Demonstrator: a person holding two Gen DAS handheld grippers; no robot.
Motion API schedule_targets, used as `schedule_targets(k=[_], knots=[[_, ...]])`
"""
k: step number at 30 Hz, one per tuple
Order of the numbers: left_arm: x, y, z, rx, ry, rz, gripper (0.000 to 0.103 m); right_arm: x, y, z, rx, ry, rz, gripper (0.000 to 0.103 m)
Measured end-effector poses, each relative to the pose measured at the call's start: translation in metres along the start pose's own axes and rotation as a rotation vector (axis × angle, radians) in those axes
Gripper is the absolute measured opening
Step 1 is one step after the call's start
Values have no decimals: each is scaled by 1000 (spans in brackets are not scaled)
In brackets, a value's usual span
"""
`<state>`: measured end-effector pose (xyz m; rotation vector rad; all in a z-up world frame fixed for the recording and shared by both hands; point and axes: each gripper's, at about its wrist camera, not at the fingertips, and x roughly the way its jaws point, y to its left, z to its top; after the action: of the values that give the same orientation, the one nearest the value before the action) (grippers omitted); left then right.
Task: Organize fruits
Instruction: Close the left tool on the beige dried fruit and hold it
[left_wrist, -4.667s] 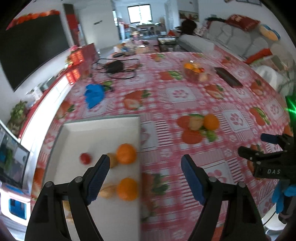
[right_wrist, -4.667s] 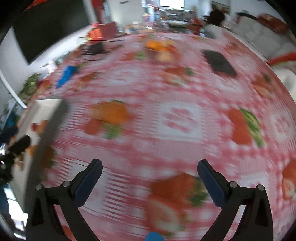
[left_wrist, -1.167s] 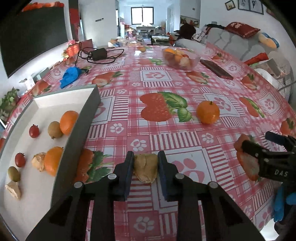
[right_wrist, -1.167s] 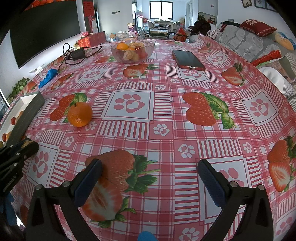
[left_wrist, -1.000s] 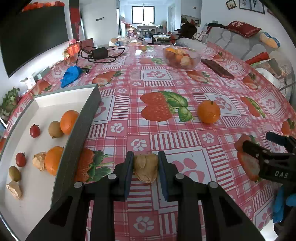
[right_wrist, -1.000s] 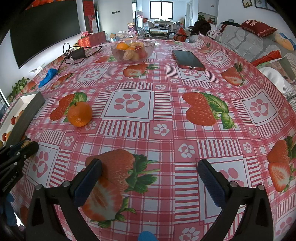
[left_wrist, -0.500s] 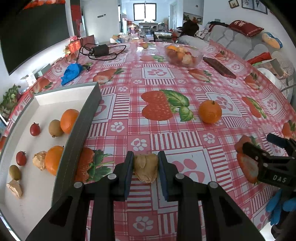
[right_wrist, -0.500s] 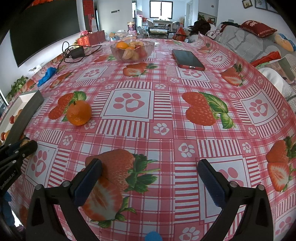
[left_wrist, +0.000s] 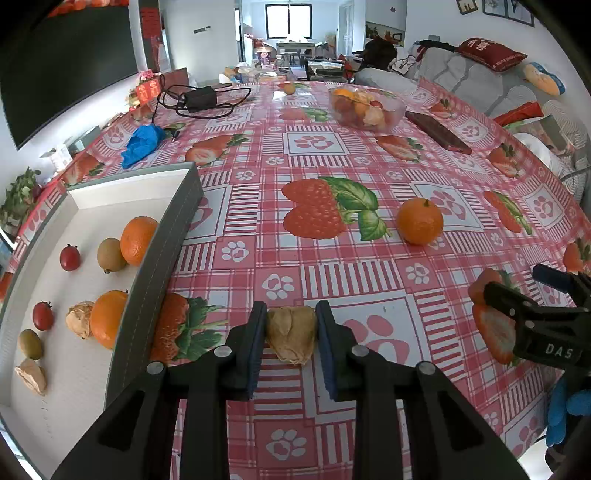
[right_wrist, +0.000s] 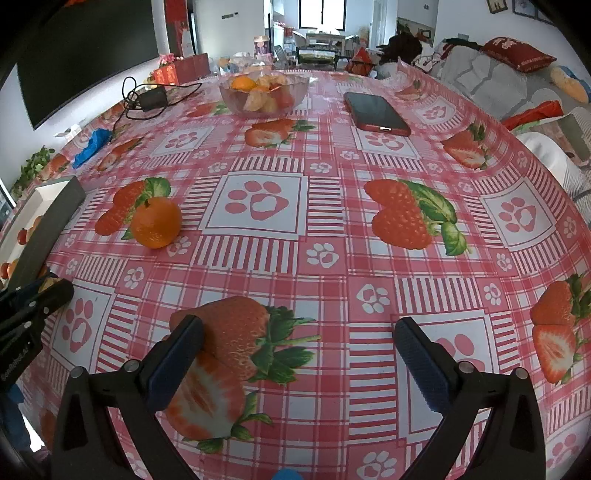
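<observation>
My left gripper (left_wrist: 291, 332) is shut on a tan peeled fruit segment (left_wrist: 291, 334) just above the strawberry tablecloth, right of the tray. The white tray (left_wrist: 74, 199) at the left holds two oranges (left_wrist: 138, 240), small red tomatoes (left_wrist: 69, 257), a kiwi-like fruit (left_wrist: 110, 254) and other peeled pieces (left_wrist: 79, 319). A loose orange (left_wrist: 420, 220) sits on the cloth to the right, also seen in the right wrist view as the orange (right_wrist: 156, 221). My right gripper (right_wrist: 297, 354) hangs open over the cloth with nothing between its fingers.
A glass bowl of fruit (left_wrist: 364, 107) stands at the far side, with a red phone (left_wrist: 437, 132) beside it. A blue glove (left_wrist: 142, 144) and a black charger with cable (left_wrist: 199, 98) lie at the far left. The table edge curves down at the right.
Since 4.7 s ago my left gripper has closed on the peeled segment outside the tray. Over the last second nothing has visibly moved.
</observation>
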<state>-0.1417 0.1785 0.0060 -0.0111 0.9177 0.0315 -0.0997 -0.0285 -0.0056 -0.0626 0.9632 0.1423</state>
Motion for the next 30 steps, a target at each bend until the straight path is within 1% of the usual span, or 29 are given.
schedule_targets(k=[8, 14, 21, 23, 26, 27, 30], knots=[[-1, 0, -1, 4, -5, -2, 30, 1, 6, 6, 18, 55, -14, 103], [-2, 0, -2, 6, -12, 1, 31, 5, 24, 16, -7, 98, 19, 103], [-4, 2, -4, -1, -25, 4, 40, 16, 57, 36, -49, 104, 75, 103], [-4, 3, -5, -1, -30, 4, 41, 21, 66, 42, -57, 100, 73, 103], [-4, 4, -6, -2, -39, 14, 47, 27, 79, 50, -92, 88, 63, 103], [-4, 5, -6, -6, -41, 13, 49, 28, 83, 53, -101, 83, 68, 103], [-3, 8, -6, -8, -44, 9, 53, 32, 93, 61, -107, 74, 81, 103]])
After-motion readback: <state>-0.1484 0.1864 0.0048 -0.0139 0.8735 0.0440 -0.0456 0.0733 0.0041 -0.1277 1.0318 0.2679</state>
